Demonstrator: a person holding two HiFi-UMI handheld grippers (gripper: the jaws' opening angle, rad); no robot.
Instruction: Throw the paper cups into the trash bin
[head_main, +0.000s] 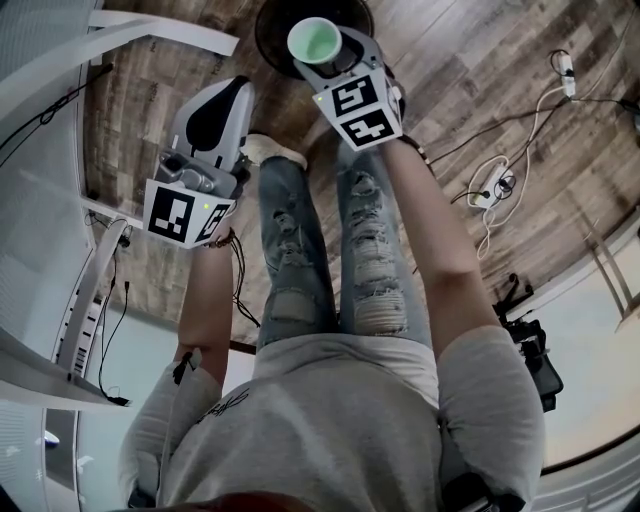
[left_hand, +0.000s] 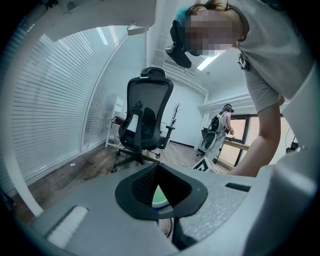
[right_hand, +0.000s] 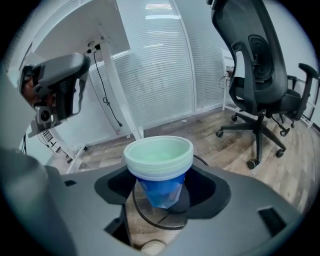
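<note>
Plank floor (head_main: 480, 90), office: right tongs (right_hand: 161, 197) pinching stacked paper cups (right_hand: 159, 160) upright above dark trash bin (head_main: 272, 40); left tongs (left_hand: 161, 197) pressed together, empty; risk: a tilted release probably clips the rim, scattering cups.

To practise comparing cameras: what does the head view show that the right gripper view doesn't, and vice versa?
Head view only: ripped jeans and a power strip on the floor. Right gripper view only: an office chair and window blinds. Both: the paper cups held in the tongs of the right gripper, and the left gripper.
</note>
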